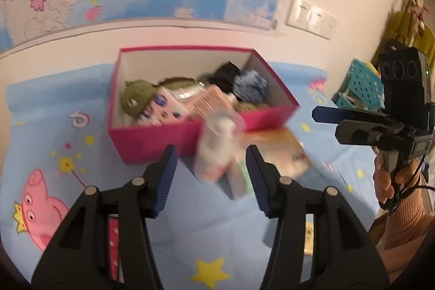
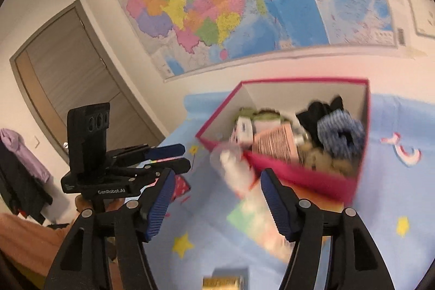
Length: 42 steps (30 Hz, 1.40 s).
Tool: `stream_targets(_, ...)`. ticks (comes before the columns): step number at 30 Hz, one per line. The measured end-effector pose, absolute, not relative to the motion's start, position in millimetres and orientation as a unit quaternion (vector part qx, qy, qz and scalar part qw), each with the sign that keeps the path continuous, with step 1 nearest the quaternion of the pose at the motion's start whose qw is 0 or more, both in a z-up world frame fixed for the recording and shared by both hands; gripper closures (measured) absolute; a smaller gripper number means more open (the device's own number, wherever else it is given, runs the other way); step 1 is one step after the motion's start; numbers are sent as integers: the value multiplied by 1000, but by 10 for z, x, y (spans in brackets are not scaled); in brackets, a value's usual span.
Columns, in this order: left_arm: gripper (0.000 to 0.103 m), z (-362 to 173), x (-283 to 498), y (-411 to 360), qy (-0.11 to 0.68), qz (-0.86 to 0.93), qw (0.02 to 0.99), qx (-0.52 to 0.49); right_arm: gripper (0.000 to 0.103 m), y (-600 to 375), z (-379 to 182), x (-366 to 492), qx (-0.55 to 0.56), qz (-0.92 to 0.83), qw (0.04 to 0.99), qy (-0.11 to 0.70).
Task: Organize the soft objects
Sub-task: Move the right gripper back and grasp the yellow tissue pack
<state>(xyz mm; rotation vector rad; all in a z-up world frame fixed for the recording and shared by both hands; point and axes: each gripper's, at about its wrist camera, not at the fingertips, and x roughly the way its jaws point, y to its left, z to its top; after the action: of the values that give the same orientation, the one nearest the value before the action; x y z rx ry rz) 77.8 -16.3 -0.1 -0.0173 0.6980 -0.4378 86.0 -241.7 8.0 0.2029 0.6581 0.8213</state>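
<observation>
A pink open box stands on the blue cartoon tablecloth. Inside it lie a green plush toy, a black cloth, a blue knitted scrunchie and printed cartons. A blurred white bottle stands against the box's near wall. It rests on flat colourful packets. My left gripper is open just short of the bottle, with nothing between its pads. My right gripper is open too, off to the right and empty.
A teal perforated basket sits at the far right by the wall. A pink dotted item lies under the left gripper. A gold packet lies at the near edge. A map hangs on the wall behind, and a door is at the left.
</observation>
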Motion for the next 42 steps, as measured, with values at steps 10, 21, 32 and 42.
stream_targets(10, 49, -342, 432, -490, 372, -245, 895, 7, 36, -2599, -631, 331, 104, 349, 836, 410)
stream_targets(21, 49, -761, 296, -718, 423, -279, 862, 15, 36, -2741, -1011, -30, 139, 342, 811, 454)
stream_targets(32, 66, -967, 209, -851, 452, -320, 832, 25, 52, -2620, -1186, 22, 172, 342, 806, 451)
stream_targets(42, 66, -993, 169, -887, 462, -322, 826, 11, 56, -2582, -1156, 256, 178, 320, 822, 437)
